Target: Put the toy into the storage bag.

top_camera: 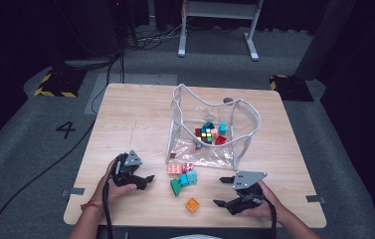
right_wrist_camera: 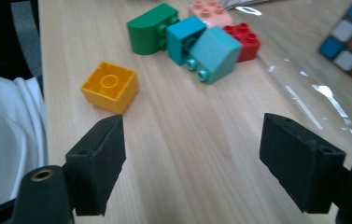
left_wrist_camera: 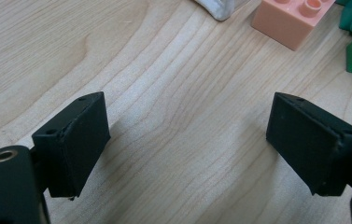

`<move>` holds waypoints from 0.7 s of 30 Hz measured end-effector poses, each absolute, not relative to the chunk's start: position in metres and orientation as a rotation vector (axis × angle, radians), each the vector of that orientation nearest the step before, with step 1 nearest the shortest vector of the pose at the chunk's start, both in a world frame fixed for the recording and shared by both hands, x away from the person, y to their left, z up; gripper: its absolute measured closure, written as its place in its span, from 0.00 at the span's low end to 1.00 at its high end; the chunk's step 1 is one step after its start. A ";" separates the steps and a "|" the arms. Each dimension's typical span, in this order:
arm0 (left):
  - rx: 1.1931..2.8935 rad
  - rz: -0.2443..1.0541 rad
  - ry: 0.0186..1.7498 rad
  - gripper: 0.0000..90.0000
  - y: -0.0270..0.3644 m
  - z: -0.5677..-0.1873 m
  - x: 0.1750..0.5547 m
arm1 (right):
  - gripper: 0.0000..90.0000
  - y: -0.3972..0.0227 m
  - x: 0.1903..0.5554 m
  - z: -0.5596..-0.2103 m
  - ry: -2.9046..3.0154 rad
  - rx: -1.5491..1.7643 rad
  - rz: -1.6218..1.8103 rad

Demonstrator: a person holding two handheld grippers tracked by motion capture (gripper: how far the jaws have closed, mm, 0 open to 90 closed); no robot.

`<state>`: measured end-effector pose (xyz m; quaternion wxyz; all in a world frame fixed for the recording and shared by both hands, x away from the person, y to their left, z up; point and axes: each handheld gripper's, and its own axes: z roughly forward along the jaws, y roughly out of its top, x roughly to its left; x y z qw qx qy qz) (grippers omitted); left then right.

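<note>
Lower left, the left gripper [top_camera: 144,178] rests on the table [top_camera: 135,114], jaws spread, nothing between. Bricks [top_camera: 183,177] lie at centre, an orange brick [top_camera: 192,204] below. Lower right, the right gripper [top_camera: 223,191], jaws spread, empty.

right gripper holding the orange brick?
No. The right gripper is open over bare table, with the orange brick lying apart ahead of its jaws.

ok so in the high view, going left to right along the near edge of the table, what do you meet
left gripper → green block → orange block → right gripper
</note>
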<state>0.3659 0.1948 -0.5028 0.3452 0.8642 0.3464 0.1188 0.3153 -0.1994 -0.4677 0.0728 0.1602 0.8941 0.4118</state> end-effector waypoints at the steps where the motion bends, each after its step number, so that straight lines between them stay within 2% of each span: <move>1: 2.243 0.308 0.899 0.15 0.195 -0.503 0.366 | 0.27 -0.195 0.314 -0.470 2.687 0.475 1.250; 21: 2.241 0.316 0.916 0.15 0.195 -0.503 0.364 | 0.31 -0.126 0.303 -0.503 2.800 0.282 1.252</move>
